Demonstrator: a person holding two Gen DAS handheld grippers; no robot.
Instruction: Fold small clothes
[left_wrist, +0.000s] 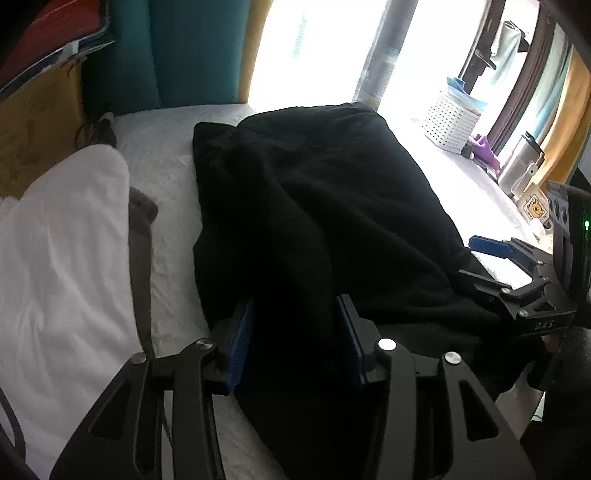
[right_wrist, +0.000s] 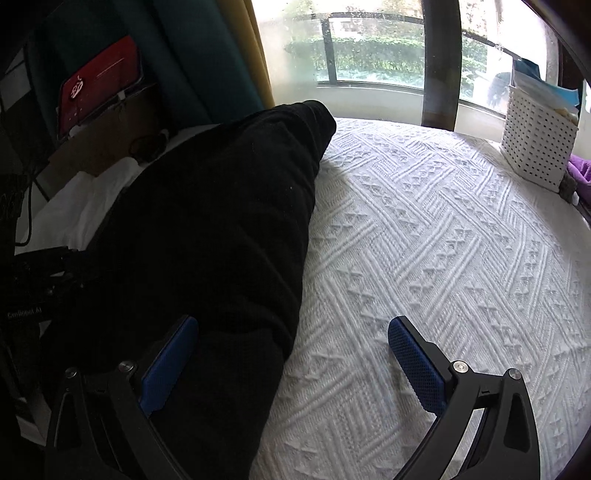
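Black garment (left_wrist: 325, 206) on white bed (right_wrist: 443, 229). Left gripper (left_wrist: 295, 332) jaws apart, fabric between, pads not pressing. Right gripper (right_wrist: 291, 354) wide open, garment edge at its left pad.

I see a white textured bedspread (right_wrist: 443, 229) running up to a bright window (right_wrist: 369, 48). Teal and yellow curtains (right_wrist: 207, 55) hang left of it; a white perforated basket (right_wrist: 535, 136) stands right.

Right gripper (right_wrist: 291, 354) has its jaws spread wide, blue pads showing. The left pad sits against a bulky black garment (right_wrist: 207, 229) lying on a white textured bedspread (right_wrist: 443, 240); the right pad hangs over bare bedspread. A white perforated basket (right_wrist: 535, 136) stands by the window.
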